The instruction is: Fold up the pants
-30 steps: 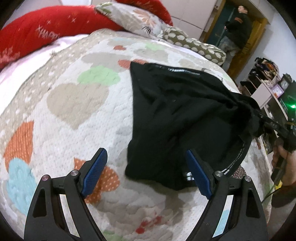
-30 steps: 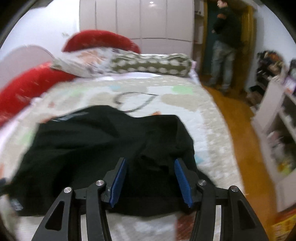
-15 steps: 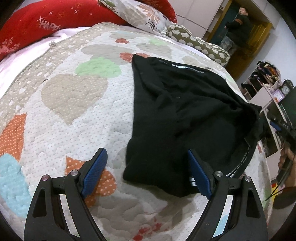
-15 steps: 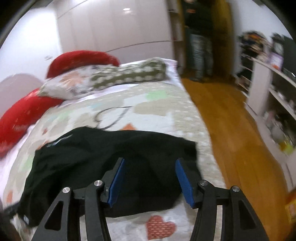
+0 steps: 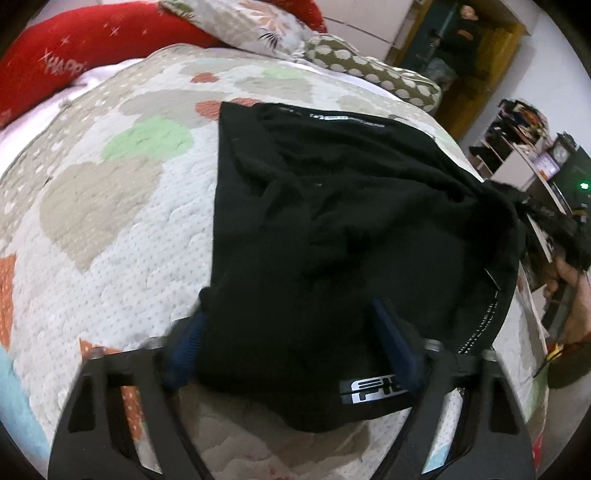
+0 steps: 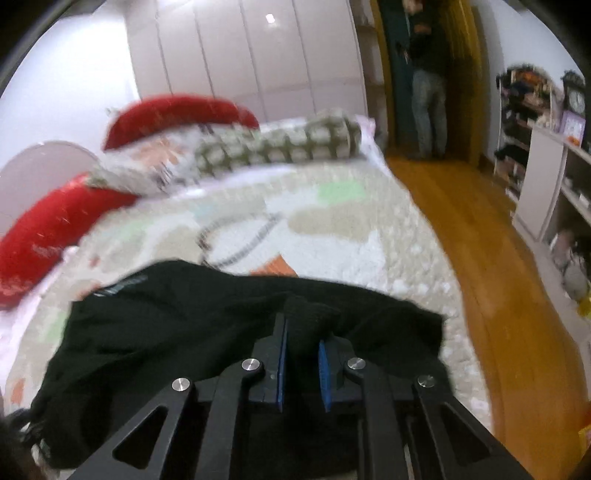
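Black pants (image 5: 332, 221) lie spread on a heart-patterned quilt (image 5: 110, 229). My left gripper (image 5: 288, 328) straddles their near corner beside a silver logo (image 5: 365, 393). Its jaws are closing, with cloth bunched between the blue pads (image 5: 184, 350) but not squeezed. In the right wrist view the pants (image 6: 166, 332) stretch to the left. My right gripper (image 6: 301, 339) is closing and pinches a raised bunch of their edge between its pads (image 6: 281, 365). The left wrist view shows that edge pulled up at the far right, next to a hand (image 5: 569, 273).
Red pillows (image 5: 74, 62), a floral pillow (image 5: 258, 26) and a dotted bolster (image 6: 280, 144) lie at the head of the bed. A person (image 6: 424, 92) stands in the doorway. A wooden floor (image 6: 480, 240) and shelves (image 6: 546, 177) are to the right of the bed.
My left gripper moved forward onto the pants' near corner and its jaws narrowed around the cloth. My right gripper's jaws closed on a bunch of the pants' edge and lifted it.
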